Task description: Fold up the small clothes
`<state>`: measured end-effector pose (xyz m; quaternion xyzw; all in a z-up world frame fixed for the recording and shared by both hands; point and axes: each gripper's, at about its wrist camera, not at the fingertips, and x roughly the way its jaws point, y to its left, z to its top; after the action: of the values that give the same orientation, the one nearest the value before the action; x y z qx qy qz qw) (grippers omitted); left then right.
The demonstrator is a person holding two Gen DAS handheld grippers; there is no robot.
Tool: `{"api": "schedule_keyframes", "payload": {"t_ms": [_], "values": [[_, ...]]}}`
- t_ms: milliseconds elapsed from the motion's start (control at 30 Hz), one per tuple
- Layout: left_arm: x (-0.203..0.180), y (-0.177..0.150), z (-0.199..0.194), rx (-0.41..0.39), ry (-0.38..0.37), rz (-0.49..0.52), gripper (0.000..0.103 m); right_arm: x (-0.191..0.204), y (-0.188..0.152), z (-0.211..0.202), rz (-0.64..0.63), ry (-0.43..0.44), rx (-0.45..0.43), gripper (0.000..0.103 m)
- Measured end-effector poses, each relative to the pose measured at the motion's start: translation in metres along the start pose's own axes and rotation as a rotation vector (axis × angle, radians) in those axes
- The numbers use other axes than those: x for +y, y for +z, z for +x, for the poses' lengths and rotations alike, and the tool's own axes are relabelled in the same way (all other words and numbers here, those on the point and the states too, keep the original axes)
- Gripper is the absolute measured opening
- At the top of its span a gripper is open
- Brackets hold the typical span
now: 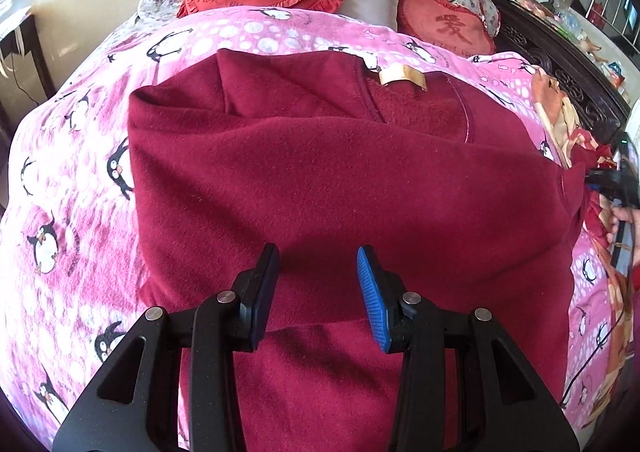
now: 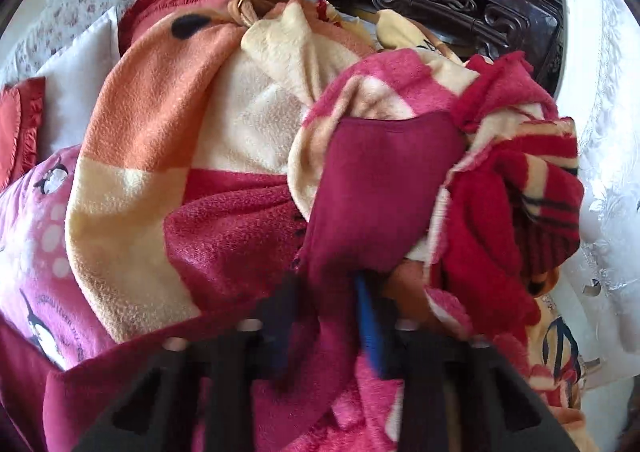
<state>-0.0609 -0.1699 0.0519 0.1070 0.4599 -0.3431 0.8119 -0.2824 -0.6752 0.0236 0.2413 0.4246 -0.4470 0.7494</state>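
1. Your maroon sweater (image 1: 340, 179) fills the middle of the left wrist view, lying on the pink penguin sheet (image 1: 60, 171), its top part already folded over and the tan neck label (image 1: 402, 76) showing near the upper centre.
2. Your left gripper (image 1: 318, 292) hovers over the sweater's lower middle, jaws spread with nothing between them. Keep it low, ready to pin the cloth.
3. In the right wrist view your right gripper (image 2: 340, 316) sits at the bottom centre, blurred, its pads pinching the maroon sleeve (image 2: 384, 187) that runs up to the frame's centre right.
4. That sleeve lies across the orange-and-cream fleece blanket (image 2: 160, 139). Make sure, as far as I can judge, that you have only sleeve and no blanket pile.
5. Carry the sleeve across onto the body in one flat sweep, keeping it taut so no wrinkle gets folded in.
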Motion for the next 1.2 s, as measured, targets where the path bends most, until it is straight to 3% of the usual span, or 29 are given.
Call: {"api": "schedule_keyframes", "payload": {"t_ms": [167, 267, 333, 467, 567, 733, 900, 967, 1033, 1067, 1200], "values": [[0.014, -0.003, -0.009, -0.019, 0.011, -0.016, 0.040, -0.039, -0.009, -0.062, 0.166, 0.248, -0.123, 0.013], [0.025, -0.003, -0.016, -0.034, -0.001, -0.062, 0.040, -0.037, -0.017, -0.102, 0.135, 0.332, -0.181, 0.013], [0.032, -0.003, -0.023, -0.051, -0.007, -0.090, 0.040, -0.023, -0.022, -0.132, 0.084, 0.434, -0.213, 0.013], [0.043, -0.003, -0.037, -0.079, -0.016, -0.128, 0.040, 0.034, -0.030, -0.188, -0.078, 0.625, -0.259, 0.012], [0.049, -0.003, -0.049, -0.100, -0.015, -0.138, 0.040, 0.099, -0.046, -0.224, -0.239, 0.759, -0.268, 0.012], [0.061, -0.006, -0.062, -0.125, -0.003, -0.155, 0.040, 0.206, -0.091, -0.247, -0.478, 0.938, -0.208, 0.012], [0.073, -0.013, -0.062, -0.110, 0.008, -0.195, 0.040, 0.293, -0.147, -0.209, -0.643, 0.910, -0.095, 0.013], [0.075, -0.014, -0.060, -0.098, 0.008, -0.200, 0.040, 0.323, -0.171, -0.175, -0.711, 0.859, 0.015, 0.014], [0.075, -0.015, -0.060, -0.096, 0.002, -0.194, 0.040, 0.333, -0.187, -0.152, -0.748, 0.810, 0.102, 0.023], [0.075, -0.015, -0.060, -0.098, 0.001, -0.188, 0.040, 0.331, -0.191, -0.152, -0.746, 0.808, 0.107, 0.033], [0.069, -0.007, -0.054, -0.117, -0.028, -0.175, 0.058, 0.291, -0.186, -0.166, -0.648, 0.860, 0.060, 0.041]]}}
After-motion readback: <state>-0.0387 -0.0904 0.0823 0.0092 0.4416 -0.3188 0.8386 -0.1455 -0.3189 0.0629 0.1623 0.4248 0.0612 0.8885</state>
